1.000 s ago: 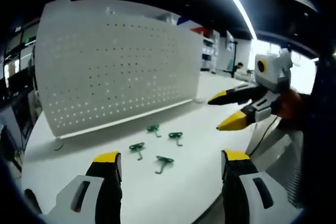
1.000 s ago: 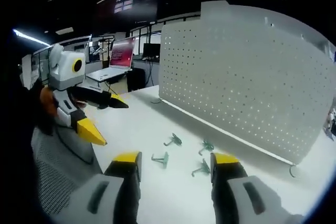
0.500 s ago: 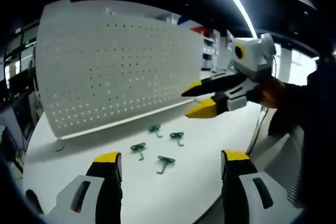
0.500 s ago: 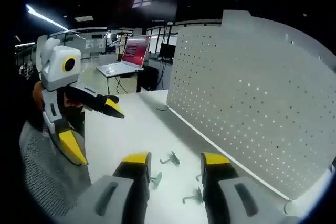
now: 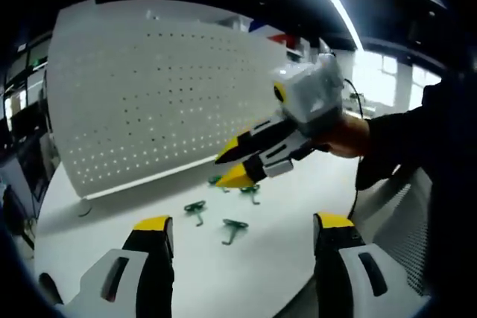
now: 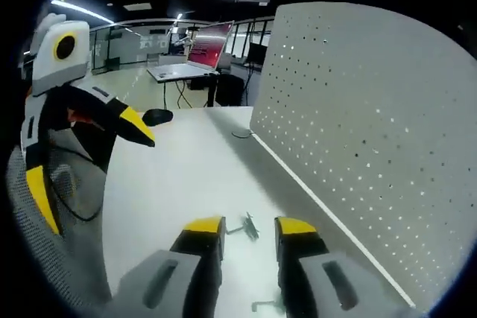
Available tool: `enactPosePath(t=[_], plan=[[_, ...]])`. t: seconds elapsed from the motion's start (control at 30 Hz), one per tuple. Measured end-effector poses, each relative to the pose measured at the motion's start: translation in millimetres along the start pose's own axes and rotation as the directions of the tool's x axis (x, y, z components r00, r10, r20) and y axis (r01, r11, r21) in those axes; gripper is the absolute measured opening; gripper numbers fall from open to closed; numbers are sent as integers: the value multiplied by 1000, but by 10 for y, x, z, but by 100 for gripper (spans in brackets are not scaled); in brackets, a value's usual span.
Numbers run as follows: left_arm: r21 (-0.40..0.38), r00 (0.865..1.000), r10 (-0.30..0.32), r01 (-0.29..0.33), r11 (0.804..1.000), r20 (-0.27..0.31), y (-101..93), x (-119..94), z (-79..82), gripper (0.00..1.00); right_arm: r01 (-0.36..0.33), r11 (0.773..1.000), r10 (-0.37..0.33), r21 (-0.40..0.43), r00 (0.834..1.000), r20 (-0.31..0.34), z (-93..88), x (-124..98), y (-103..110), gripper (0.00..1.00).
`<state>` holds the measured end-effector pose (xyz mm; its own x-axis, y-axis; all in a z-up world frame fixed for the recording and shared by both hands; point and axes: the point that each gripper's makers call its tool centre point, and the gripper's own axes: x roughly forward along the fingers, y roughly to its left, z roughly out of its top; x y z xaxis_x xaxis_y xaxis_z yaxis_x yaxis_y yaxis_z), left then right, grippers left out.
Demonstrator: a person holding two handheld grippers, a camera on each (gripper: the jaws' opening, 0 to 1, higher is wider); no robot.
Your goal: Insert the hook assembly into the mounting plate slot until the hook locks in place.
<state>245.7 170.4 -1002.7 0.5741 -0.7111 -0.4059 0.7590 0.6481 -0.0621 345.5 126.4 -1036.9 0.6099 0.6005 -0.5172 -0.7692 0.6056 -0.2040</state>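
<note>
Well, nothing is hooked up yet — the white pegboard (image 5: pixel 160 94) stands upright along the far edge of the counter (image 5: pixel 246 273) with every hole bare, as far as can be made out, and the green hooks are lying loose on the counter in front of it. From the left gripper view four of them show: one (image 5: pixel 195 209) nearest the left, one (image 5: pixel 234 228) closest to the near edge, and two more, (image 5: pixel 250 191) and (image 5: pixel 218 180), partly tucked behind the right claw (image 5: pixel 232 168), which hangs over that little cluster with its yellow-tipped jaws slightly parted and nothing between them. Over in the right gripper view, that claw's own jaws frame one hook (image 6: pixel 249 226) lying on the counter just ahead, so a pickup looks to be the step in hand. The left claw (image 5: pixel 237 225) sits back near the counter's near edge, jaws wide apart, empty. By my reckoning the task is barely begun: a hook has to be grasped, carried to the pegboard, and pushed in until it locks.
</note>
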Motion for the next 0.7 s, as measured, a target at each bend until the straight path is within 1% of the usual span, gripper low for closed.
enactPosePath(t=[0.2,0.53,0.67,0.7], plan=[[4,1000,-2,2,1000,-3,-4,2,-3,78,-27,999,27,-24,999,-26,-27,218,42,17],[6,1000,-2,2,1000,-3,-1,-2,0,78,-57,995,51,-79,995,-81,-120,473,54,10],[8,1000,-5,5,1000,-5,-5,2,-6,78,-79,993,71,-88,993,-95,-142,559,67,9],[8,1000,-6,7,1000,-5,-8,3,-6,78,-87,991,76,-101,991,-107,-160,586,74,9]])
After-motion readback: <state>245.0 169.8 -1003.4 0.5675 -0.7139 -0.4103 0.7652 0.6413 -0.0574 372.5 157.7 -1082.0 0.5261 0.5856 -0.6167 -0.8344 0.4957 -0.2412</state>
